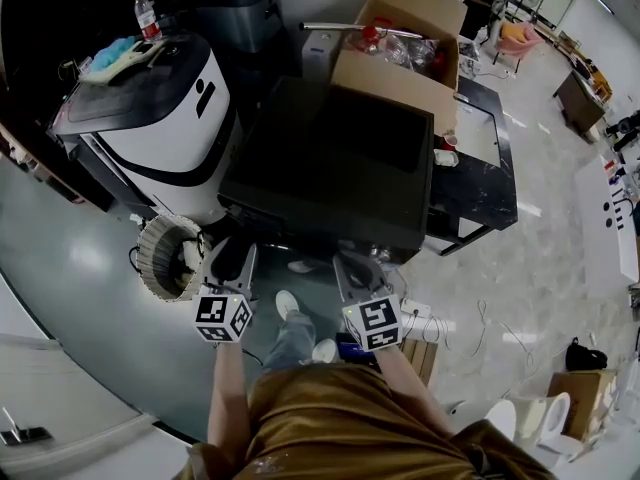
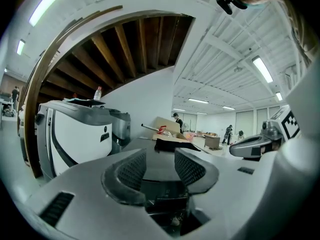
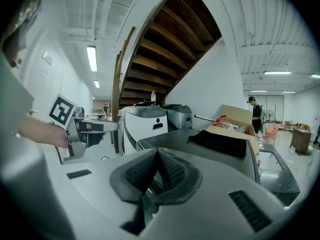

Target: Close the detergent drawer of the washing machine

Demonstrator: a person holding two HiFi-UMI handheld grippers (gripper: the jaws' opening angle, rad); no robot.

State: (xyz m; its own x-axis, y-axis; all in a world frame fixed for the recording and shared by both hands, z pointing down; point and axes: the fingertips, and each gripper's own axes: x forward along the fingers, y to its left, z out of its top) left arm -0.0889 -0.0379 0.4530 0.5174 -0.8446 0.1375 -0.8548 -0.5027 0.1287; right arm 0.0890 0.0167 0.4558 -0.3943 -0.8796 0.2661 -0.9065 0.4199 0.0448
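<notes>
The washing machine (image 1: 330, 168) is a dark box seen from above, right in front of me. Its front face and detergent drawer are hidden below its near edge. My left gripper (image 1: 233, 255) hovers at the near left corner, jaws open with nothing between them (image 2: 160, 154). My right gripper (image 1: 353, 263) is at the near right part of the edge, its pads closed tip to tip on nothing (image 3: 158, 153). Both point almost level over the machine's grey top (image 3: 195, 136), where a black cloth (image 3: 220, 143) lies.
A white-and-black appliance (image 1: 165, 118) with a water bottle (image 1: 147, 15) on it stands left of the washer. An open cardboard box (image 1: 400, 48) sits behind it, a low black stand (image 1: 480, 178) to its right, a ribbed round part (image 1: 168, 258) on the floor at left.
</notes>
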